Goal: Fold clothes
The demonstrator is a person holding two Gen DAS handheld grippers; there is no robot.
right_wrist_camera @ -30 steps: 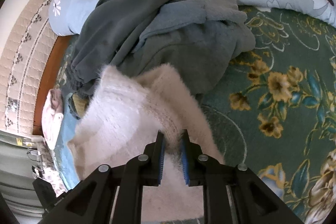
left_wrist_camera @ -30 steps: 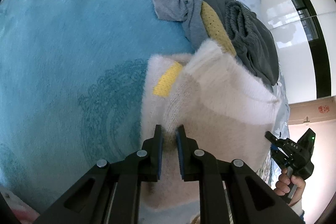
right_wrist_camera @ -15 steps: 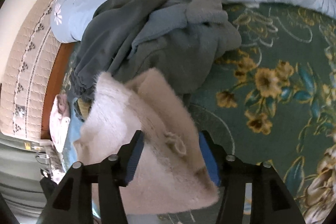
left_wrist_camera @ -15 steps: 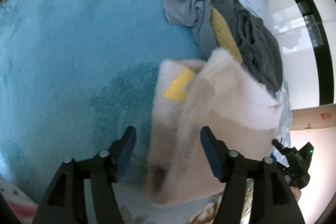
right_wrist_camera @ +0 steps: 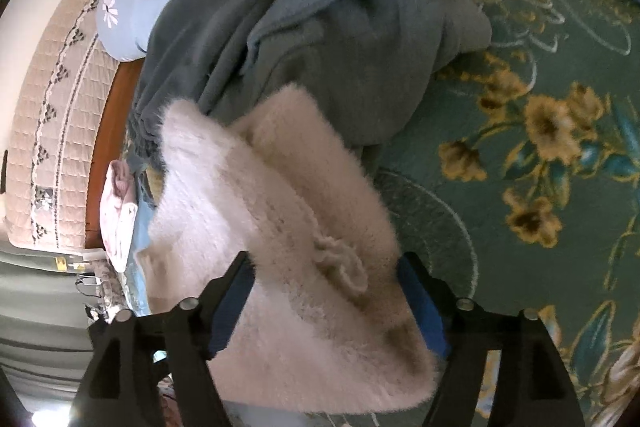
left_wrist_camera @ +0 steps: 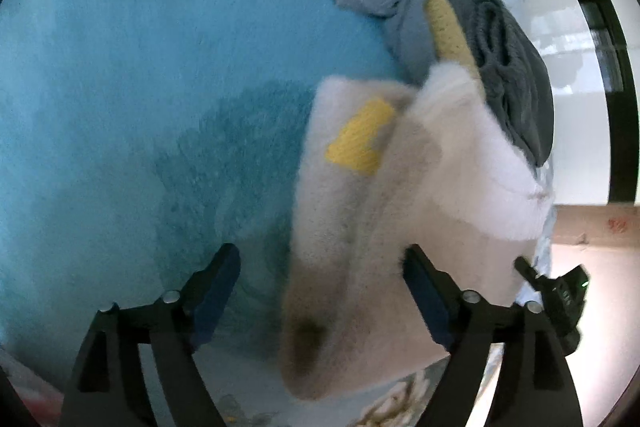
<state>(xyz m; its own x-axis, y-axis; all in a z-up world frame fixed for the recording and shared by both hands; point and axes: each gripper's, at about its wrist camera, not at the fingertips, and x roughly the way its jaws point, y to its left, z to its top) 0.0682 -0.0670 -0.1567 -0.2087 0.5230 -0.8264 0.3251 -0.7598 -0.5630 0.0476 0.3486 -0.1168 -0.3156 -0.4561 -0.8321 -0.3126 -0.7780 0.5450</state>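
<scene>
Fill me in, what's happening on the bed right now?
A person with a handheld tool in each hand is folding a fluffy cream sweater on the bed. Both the left tool and the right tool are opening, jaws wide, with the folded sweater lying between the fingers but not pinched. A heap of grey clothes sits just beyond it, not yet folded.

A bedroom in a home; the clothes lie on a bed (right_wrist_camera: 520,75) spread with a dark green bedspread (right_wrist_camera: 540,187) patterned with gold flowers, and partly with a plush blue blanket (left_wrist_camera: 160,67); a pale blue pillow (right_wrist_camera: 132,11) printed with daisies rests against a quilted beige headboard (right_wrist_camera: 44,99) with a wooden edge; a glossy white wall (left_wrist_camera: 576,87) with a dark frame stands beside the bed.
</scene>
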